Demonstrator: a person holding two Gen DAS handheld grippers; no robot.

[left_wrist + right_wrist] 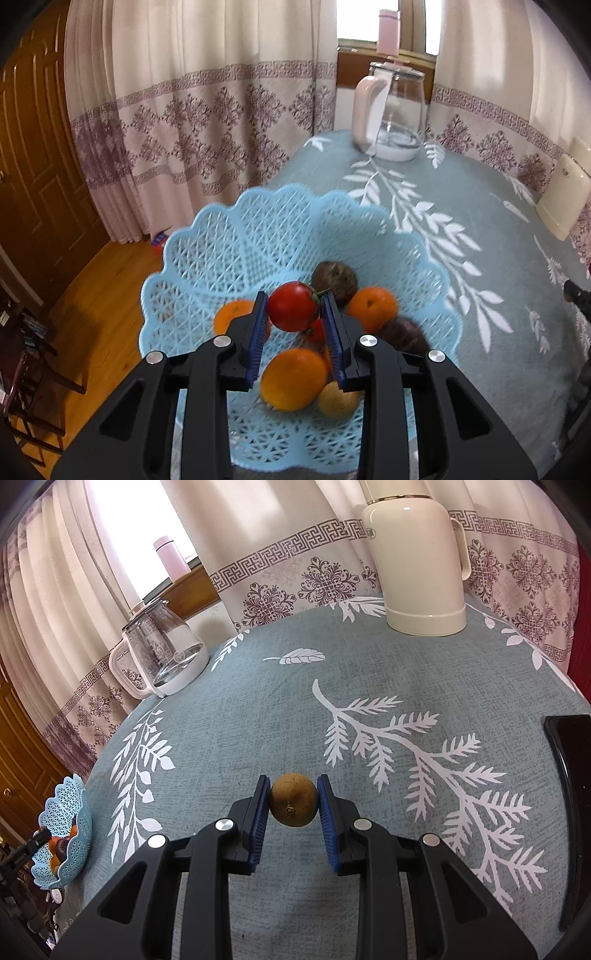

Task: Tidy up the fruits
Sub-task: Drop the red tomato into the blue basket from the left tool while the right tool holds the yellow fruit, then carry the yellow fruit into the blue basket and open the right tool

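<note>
Both tongs are black plastic; ribbed blue pads line them; round silver screws.

A glass kettle with a white handle and base stands at the far edge of a bench draped in grey-blue cloth printed with white leaves. A cream thermos jug stands well apart from it. Patterned curtains hang behind; a pink bottle rests on the windowsill.
</note>
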